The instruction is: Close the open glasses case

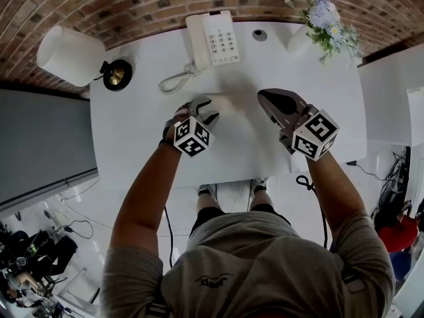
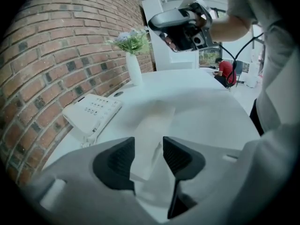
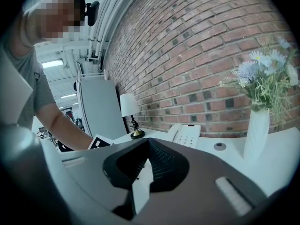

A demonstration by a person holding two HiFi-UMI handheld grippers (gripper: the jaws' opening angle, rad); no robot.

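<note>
The big white table point(image 1: 132, 144) fills most of what you see, with a brick wall behind it. The phone point(image 1: 215, 38) sits at the back edge in the middle. A white lamp point(image 1: 69, 55) is far to the left of the phone. A white vase point(image 1: 301, 40) of flowers point(image 1: 328, 22) is off to the phone's right. Your left gripper point(image 1: 209, 109) hangs just in front of the phone. Its jaws are apart, with nothing between them but the table far below. Your right gripper point(image 1: 265, 98) is in front of the phone and a bit to the right, lifted in the air. Its tips are pressed together and it holds nothing. The glasses case point(image 1: 230, 95) lies on the table right in front of the phone, between your two grippers. It is white on white and very pale, so I cannot tell if its lid is up or down. This could be just ahead of the push that shuts the lid. It could also be the moment when the lid is down and your grippers are off it. I think you should look at the lid first. There is lots of bare table around the case. Mind the curly cord point(image 1: 175, 81) at the phone's front left, near your left gripper. The table's front edge is close to your arms.
</note>
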